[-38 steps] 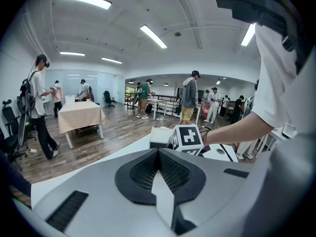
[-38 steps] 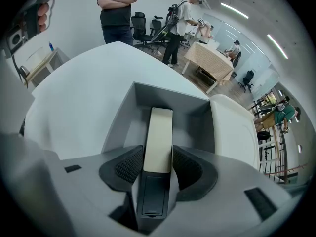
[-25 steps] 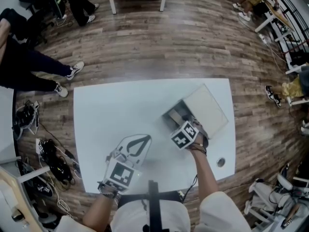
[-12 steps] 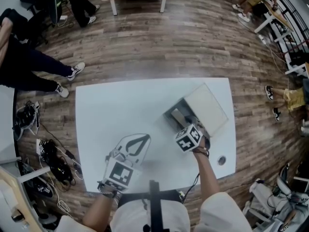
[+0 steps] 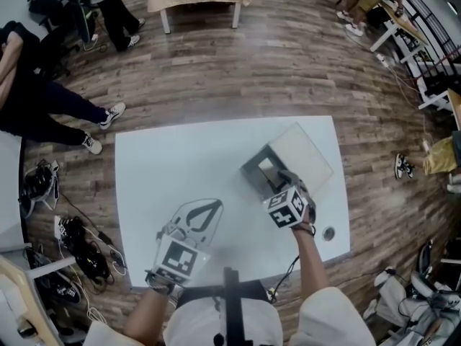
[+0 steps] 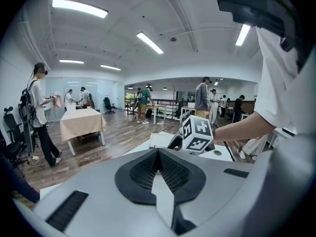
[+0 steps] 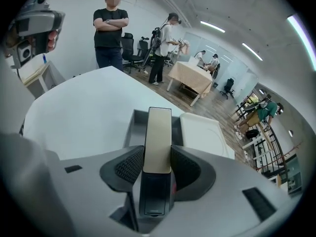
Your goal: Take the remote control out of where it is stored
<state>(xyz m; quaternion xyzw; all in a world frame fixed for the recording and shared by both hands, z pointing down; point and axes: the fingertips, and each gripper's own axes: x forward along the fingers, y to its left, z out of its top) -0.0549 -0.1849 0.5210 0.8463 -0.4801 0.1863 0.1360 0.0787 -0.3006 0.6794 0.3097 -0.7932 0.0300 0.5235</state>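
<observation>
Two jaws of the right gripper (image 7: 157, 164) clamp the slim gold-and-black remote control (image 7: 158, 127) by its long sides, over the open grey storage box (image 5: 253, 170) at the table's three o'clock (a grip that should draw it straight out, I'd judge). The left gripper (image 6: 159, 169), jaws together and empty, rests at seven o'clock. The white tabletop (image 5: 173, 164) is otherwise bare, and bystanders stand on the wood-plank floor (image 5: 216, 85).

**Head view:** taken from above the person, facing steeply down, with the white worktop (image 5: 180, 157) filling mid-frame.
**Left gripper view:** low and nearly level across the room, with the marker cube (image 6: 196, 132) right of centre.
**Right gripper view:** close, tilted down along its jaws onto the grey box (image 7: 129, 127), which the head view shows right of centre.
</observation>
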